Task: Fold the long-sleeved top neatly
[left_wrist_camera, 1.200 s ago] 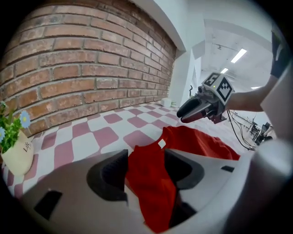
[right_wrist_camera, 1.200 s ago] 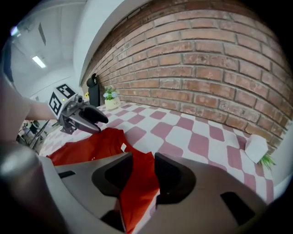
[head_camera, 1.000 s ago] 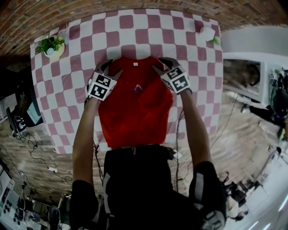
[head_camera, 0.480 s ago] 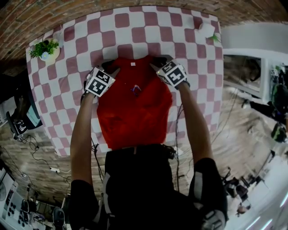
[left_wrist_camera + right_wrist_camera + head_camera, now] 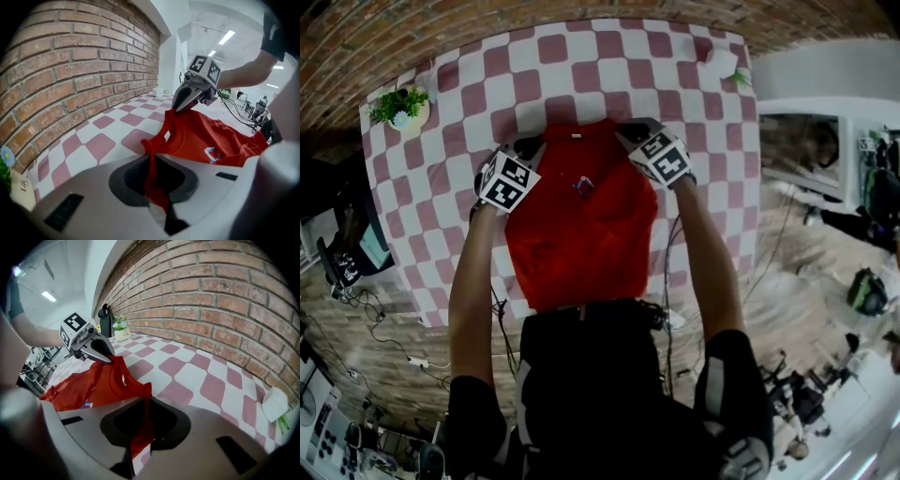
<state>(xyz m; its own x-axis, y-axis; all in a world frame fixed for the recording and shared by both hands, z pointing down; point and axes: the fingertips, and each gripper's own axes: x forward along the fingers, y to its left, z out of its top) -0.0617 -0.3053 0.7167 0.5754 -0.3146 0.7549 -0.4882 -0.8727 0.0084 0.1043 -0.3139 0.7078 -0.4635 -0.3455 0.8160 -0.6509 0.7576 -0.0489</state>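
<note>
The red top [image 5: 581, 225] is laid face up in the middle of the bench [image 5: 450, 187], with its collar toward the brick wall [image 5: 412, 37] and its hem at the near edge. No sleeves are seen at its sides, so they are judged to be tucked in already. Both shoulder corners are taken. The left claw [image 5: 528, 147] has just been closing and is now narrowed onto a pinch of red cloth, which is seen running down between its pads. The right claw [image 5: 630, 131] has likewise just been closing and is clamped on the opposite shoulder.

The step in hand is judged to be the fold of the collar end toward the hem. It would be done well if both corners were raised together and level, with the cloth between them kept lightly taut. The shoulders should then be brought down squarely, so that the side edges are matched before release.

The fabric is seen to be a thin, soft, matt knit, puckered at each pinch. A shallow bite may be expected to slip. A small white neck label [image 5: 577, 137] and a small print [image 5: 582, 186] are borne on it. The bench is covered by a smooth checked cloth [image 5: 694, 187], and a potted plant [image 5: 403, 105] is stood at its far left corner.
</note>
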